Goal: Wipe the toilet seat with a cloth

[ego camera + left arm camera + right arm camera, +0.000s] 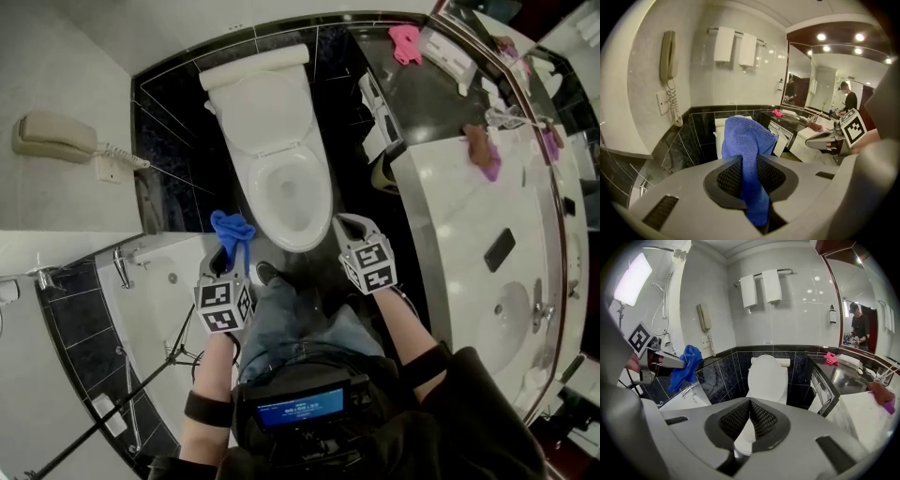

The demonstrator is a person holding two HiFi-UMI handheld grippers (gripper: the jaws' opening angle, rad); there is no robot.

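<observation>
the left gripper has its jaws clamped on the blue cloth. the cloth is pinched between the pads, bunched up beyond the tips, with a tail hanging back behind them. the toilet seat lies ahead and to the right of these jaws, apart from the cloth, its lid raised. the right gripper has its jaws together, with nothing between them. the seat lies just beyond their tips, slightly left.
</observation>
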